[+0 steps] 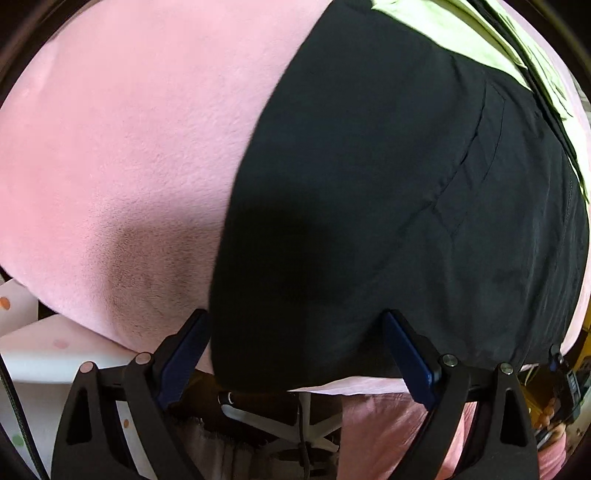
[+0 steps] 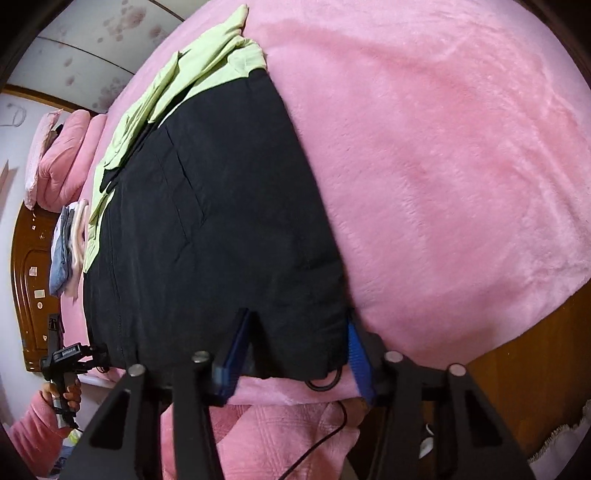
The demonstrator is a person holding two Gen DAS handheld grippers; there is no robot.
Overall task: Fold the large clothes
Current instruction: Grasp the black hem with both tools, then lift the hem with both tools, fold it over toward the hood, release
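Observation:
A large black garment (image 1: 369,206) with a light green lining or part (image 1: 443,29) lies flat on a pink fleece bed cover (image 1: 129,147). My left gripper (image 1: 295,354) is open, its blue-padded fingers (image 1: 410,358) straddling the garment's near hem corner at the bed edge. In the right wrist view the same black garment (image 2: 207,229) and green part (image 2: 192,85) show. My right gripper (image 2: 295,354) is open around the other hem corner, where a black drawstring loop (image 2: 325,382) hangs. The left gripper (image 2: 66,360) also shows at the far left, in a hand.
The pink bed cover (image 2: 443,166) spreads wide to the right. Folded clothes (image 2: 68,251) and pink pillows (image 2: 62,155) lie near a wooden headboard (image 2: 29,280). A chair base (image 1: 295,428) and a white box (image 1: 37,350) stand below the bed edge.

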